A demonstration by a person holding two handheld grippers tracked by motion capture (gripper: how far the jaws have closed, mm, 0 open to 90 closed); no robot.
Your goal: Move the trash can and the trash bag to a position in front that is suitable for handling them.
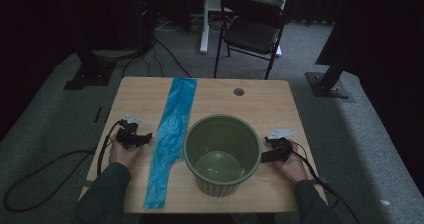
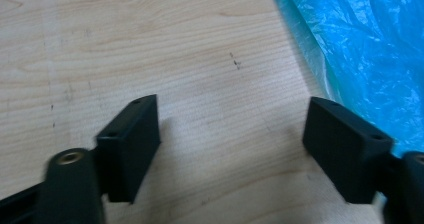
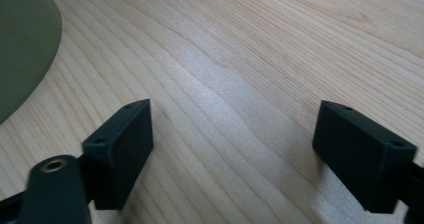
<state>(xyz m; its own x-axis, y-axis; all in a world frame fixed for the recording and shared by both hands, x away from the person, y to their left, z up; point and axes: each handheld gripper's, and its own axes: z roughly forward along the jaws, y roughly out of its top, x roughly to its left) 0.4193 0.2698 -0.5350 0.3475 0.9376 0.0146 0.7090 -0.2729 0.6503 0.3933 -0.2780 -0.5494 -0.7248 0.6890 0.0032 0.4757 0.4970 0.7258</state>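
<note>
1. The table takes up the middle of the high view, pale wood, with the person's forearms coming in from the bottom edge.
2. The green bin stands upright at lower centre of the table, open mouth up and empty as far as I can see. In the right gripper view its wall curves into the upper left corner.
3. The blue plastic bag lies flat as a long strip just left of the bin, its long axis running from the table's far edge down to the near edge. In the left gripper view it fills the upper right.
4. The left gripper sits at the left of the frame, near the strip's left edge and about halfway along it. Its jaws stand wide apart over bare wood, holding nothing; the bag lies to the side its jaws point toward.
5. The right gripper rests just right of the bin, jaws likewise spread and empty, with the bin between it and the bag.
6. I judge the left hand the nearer one for picking up the bag: a short move across toward the centre reaches its edge.
</note>
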